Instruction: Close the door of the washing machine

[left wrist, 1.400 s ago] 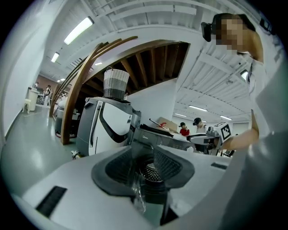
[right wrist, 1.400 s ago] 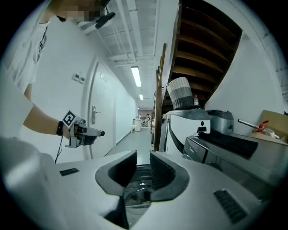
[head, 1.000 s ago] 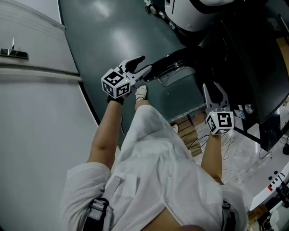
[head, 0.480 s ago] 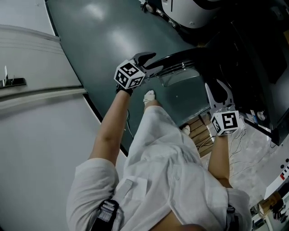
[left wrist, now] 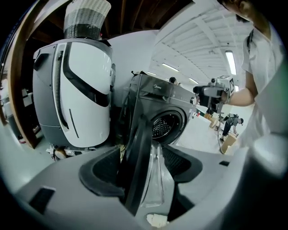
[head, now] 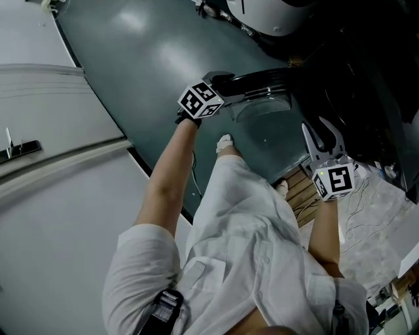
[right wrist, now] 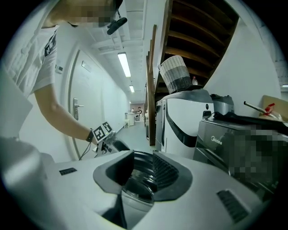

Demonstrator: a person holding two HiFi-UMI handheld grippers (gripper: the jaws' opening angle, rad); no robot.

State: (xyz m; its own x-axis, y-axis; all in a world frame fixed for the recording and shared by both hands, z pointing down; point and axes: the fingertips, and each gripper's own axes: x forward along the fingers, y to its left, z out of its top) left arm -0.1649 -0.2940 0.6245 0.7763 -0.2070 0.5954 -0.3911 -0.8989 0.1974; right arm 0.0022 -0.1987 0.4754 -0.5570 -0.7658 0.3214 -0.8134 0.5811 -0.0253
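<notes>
Bringing our left gripper [head: 219, 80] down, we have the rim of the door [head: 262, 85] between its opening jaws, not pinched. Our right gripper [head: 323, 136], opening too and empty, has the door ahead, so pushing it shut looks next.

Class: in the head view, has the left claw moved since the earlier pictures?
Yes. The left claw, its jaws opening, has moved toward the washing machine's open black-rimmed glass door, whose rim now stands between them.

FREE: green floor [head: 150, 59], upper left of frame | BLOCKED: open door [head: 262, 82] juts across upper centre; washing machine [head: 366, 78] fills right; white appliance [head: 268, 13] at top edge
</notes>
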